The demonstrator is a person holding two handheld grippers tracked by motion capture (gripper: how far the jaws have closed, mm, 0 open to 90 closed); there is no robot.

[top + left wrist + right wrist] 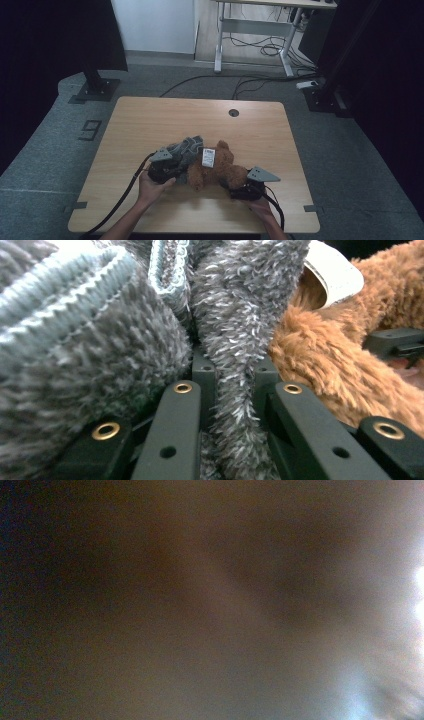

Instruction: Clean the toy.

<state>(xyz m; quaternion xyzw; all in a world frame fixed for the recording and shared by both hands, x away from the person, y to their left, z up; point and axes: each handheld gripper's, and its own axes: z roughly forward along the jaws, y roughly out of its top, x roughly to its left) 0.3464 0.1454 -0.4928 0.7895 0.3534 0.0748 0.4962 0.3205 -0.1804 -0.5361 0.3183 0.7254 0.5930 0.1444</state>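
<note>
Gripping grey cloth (pixel 235 315): left claw (pixel 234 390)

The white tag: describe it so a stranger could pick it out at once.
Start at the wooden table and find the brown teddy bear lying near its front edge, between the person's two tools. The white tag lies on the bear's upper side, next to the grey knit garment. It is the one flat, white, printed rectangle among soft brown and grey things.

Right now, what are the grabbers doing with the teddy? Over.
Left gripper shut on the grey sweater. Right gripper pressed against the teddy bear, jaws hidden. White tag on top. Table otherwise bare.
</note>
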